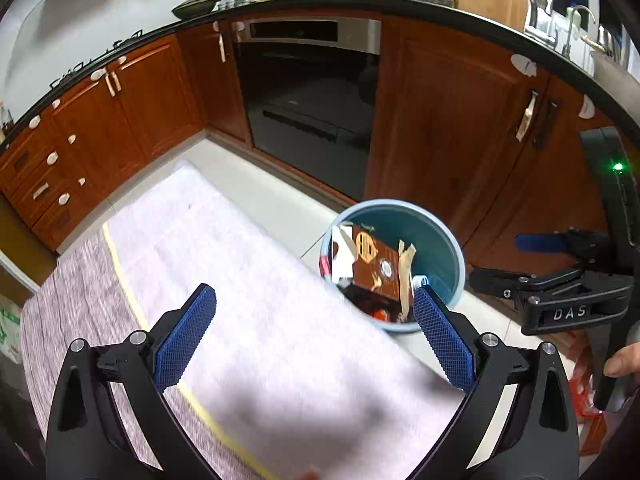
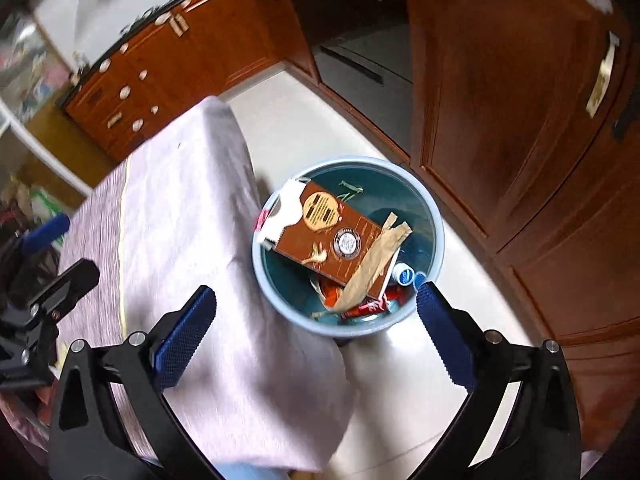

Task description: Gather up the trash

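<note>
Far left in both wrist views stand the reddish-brown wooden kitchen cabinets (image 1: 100,128), and nearer lies one table under a pale lilac cloth (image 1: 248,280) with one thin yellow stripe (image 1: 120,268) along it. The left gripper (image 1: 314,330) hangs over this cloth, its two blue ribbed pads (image 1: 186,336) spread as wide as they go with nothing between them.

Right of the table's edge, on the white tiled floor (image 2: 400,360), stands one round light-blue plastic bin (image 2: 434,216) with a teal inside. It holds the collected trash: one flat brown carton (image 2: 332,236) with a white torn end, one crumpled tan paper strip (image 2: 376,264) lying across it, one small white-and-blue capped container (image 2: 404,274) against the right wall, and red wrapper pieces (image 2: 368,306), too jumbled to count, underneath.

The right gripper (image 2: 316,332) hovers just above the bin's near rim, both pads (image 2: 444,340) equally wide apart and empty. In the left wrist view one hand (image 1: 622,360) grasps its black handle.
</note>
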Tool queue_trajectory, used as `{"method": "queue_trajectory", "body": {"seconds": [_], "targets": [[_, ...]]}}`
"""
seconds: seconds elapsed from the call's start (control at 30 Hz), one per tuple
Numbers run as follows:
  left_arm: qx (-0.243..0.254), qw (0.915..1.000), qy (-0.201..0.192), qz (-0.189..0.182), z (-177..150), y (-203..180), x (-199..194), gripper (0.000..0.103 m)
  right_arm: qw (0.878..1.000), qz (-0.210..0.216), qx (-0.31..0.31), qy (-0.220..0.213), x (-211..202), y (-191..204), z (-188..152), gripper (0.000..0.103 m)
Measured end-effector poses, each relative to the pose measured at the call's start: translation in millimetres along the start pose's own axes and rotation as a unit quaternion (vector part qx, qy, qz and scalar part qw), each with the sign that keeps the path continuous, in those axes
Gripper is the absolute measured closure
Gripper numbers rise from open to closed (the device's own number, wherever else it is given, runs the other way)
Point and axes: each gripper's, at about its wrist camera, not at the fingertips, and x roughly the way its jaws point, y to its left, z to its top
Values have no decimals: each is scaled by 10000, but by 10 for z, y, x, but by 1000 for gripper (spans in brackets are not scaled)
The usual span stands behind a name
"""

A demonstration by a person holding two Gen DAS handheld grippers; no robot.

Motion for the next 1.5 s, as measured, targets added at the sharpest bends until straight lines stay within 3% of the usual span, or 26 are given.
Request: {"method": "queue_trajectory", "body": {"seconds": [0.2, 0.5, 1.07, 1.2, 1.5], "targets": [[-208, 9997, 151, 18, -230, 110, -157, 4, 9981, -451, -410, -54, -229, 271, -177, 7], [-356, 9994, -30, -12, -423, 203, -450, 4, 9950, -807, -592, -26, -394, 453, -368, 7], [-564, 9983, -89, 72, -480, 303, -553, 4, 9932, -893, -734, 91, -401, 583, -393, 7], [-606, 9981, 11, -66, -488, 310, -498, 4, 9929, -903, -756, 138, -364, 590, -393, 7], [-512, 9985, 159, 57, -508, 257, -424, 4, 9925, -944, -756, 171, -318, 595, -363, 7]]}}
